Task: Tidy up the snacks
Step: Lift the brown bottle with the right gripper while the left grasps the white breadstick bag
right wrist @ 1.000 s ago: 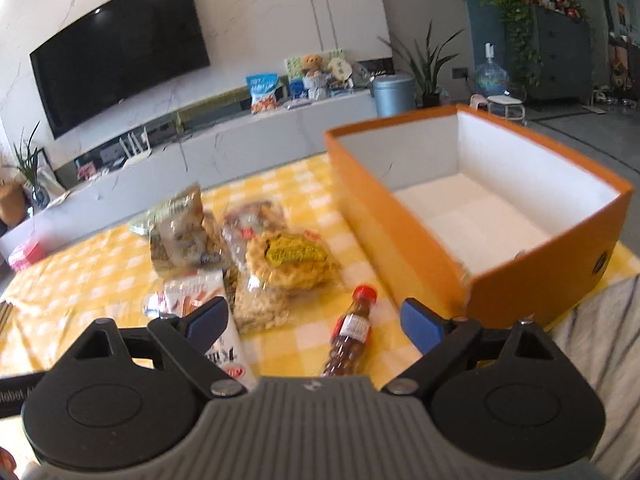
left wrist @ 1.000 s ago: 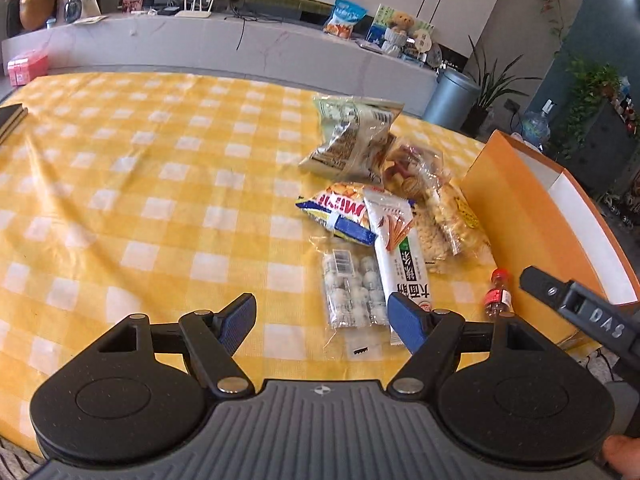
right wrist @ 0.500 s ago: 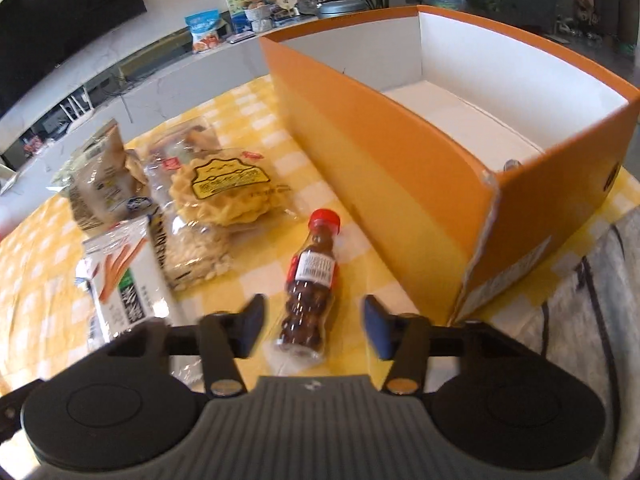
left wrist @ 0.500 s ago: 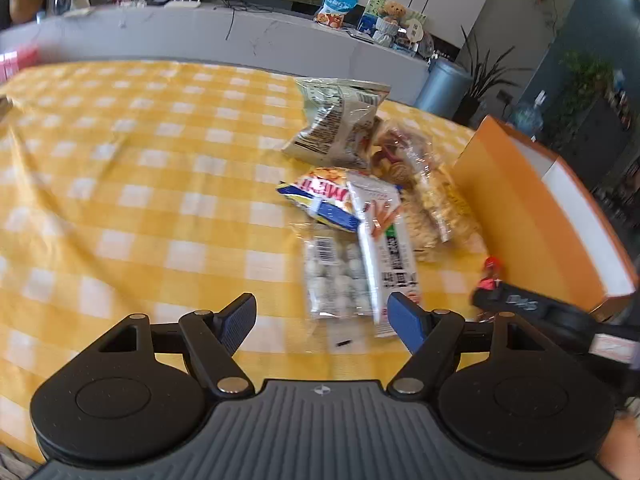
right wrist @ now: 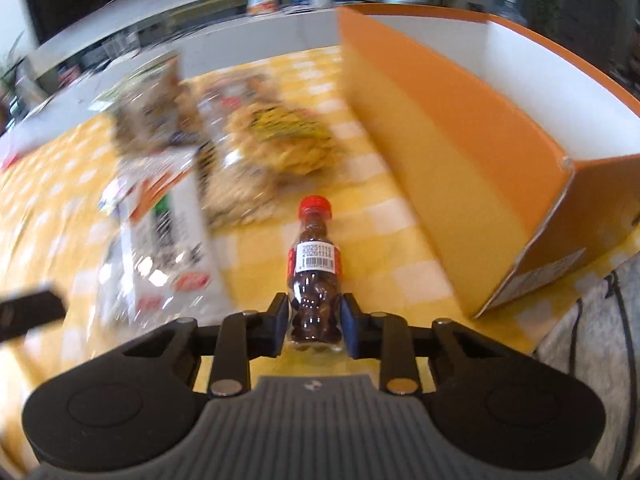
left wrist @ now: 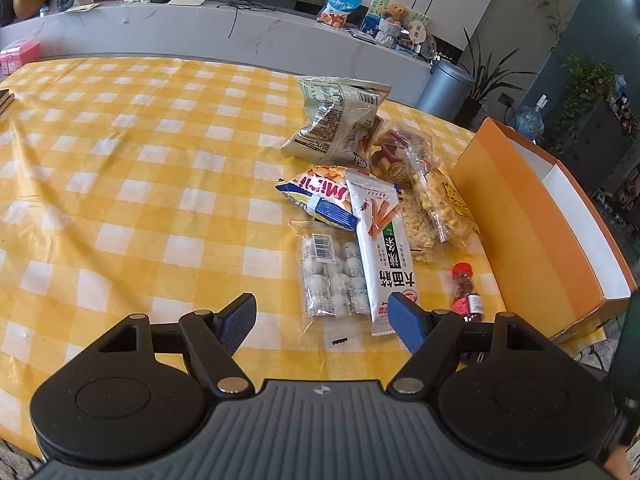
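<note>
Your right gripper (right wrist: 314,322) is tipped steeply down at the table w/ its jaws closing on the small bottle (right wrist: 315,268). Both pads look pressed against the bottle's lower body, one each side. The bottle lies on the yellow check cloth (right wrist: 404,240), red cap pointing away from you, white barcode label facing up, dark brown pieces inside. It runs roughly along the gripper's pointing line, so you're holding it near the base, not the neck.

Just right of the bottle is the orange box (right wrist: 460,152), its long side wall near but apart from the bottle; white inside. Left of the bottle, blurred: a white stick-snack pack (right wrist: 168,240) and clear bags of yellow snacks (right wrist: 280,140) beyond the cap.

Your left gripper (left wrist: 322,318) is also angled down, held above the near part of the cloth, jaws wide apart, nothing between them. Ahead of it, a clear pack of white round sweets (left wrist: 334,276) sits beside the white stick-snack pack (left wrist: 384,240). The bottle (left wrist: 466,290) shows just past the right finger, partly hidden behind it. Further out: a blue/yellow bag (left wrist: 320,196), a pale printed bag (left wrist: 340,120) and the orange box (left wrist: 532,216) at the right edge of the table.
</note>
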A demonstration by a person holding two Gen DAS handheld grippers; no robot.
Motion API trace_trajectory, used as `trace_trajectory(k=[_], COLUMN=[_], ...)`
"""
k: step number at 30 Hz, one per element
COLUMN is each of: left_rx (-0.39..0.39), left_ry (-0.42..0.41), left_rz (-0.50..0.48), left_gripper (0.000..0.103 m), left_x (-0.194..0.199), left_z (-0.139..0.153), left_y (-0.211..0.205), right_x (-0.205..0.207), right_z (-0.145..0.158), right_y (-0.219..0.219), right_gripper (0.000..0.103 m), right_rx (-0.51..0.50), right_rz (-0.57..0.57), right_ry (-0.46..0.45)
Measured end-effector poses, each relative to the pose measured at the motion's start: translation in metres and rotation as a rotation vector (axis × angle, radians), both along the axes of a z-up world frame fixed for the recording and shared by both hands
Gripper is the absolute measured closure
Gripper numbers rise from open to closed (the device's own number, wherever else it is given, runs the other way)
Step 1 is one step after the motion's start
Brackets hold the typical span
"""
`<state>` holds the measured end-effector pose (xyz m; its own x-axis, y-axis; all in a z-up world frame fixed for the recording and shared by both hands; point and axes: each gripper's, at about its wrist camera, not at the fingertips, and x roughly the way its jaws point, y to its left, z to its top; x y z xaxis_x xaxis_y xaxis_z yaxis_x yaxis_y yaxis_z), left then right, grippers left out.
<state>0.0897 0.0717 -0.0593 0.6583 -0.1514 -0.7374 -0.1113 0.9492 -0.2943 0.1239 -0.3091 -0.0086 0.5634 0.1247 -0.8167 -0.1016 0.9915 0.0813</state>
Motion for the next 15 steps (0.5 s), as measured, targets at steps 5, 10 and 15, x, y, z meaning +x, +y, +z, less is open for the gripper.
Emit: trace_trajectory(k=[5,10,15], left_rx=[-0.014,-0.001,0.012], left_ry=[0.000,0.002,0.001], left_rz=[-0.004,-0.010,-0.022], left_gripper=[0.015,0.015,0.015], left_x=[0.000,-0.001,-0.002], left_z=[0.001,0.001,0.002], left_y=[0.001,-0.003,-0.008], right_x=[0.005,0.021,0.024], right_z=[-0.001,-0.005,-0.005], right_y=[0.004,0.007,0.010], right_gripper=[0.060,0.027,0.048], right_rx=[0.001,-0.038,-0.087], right_rz=[0.026,-0.002,-0.023], right_ry=[0.007,0.030,0.004])
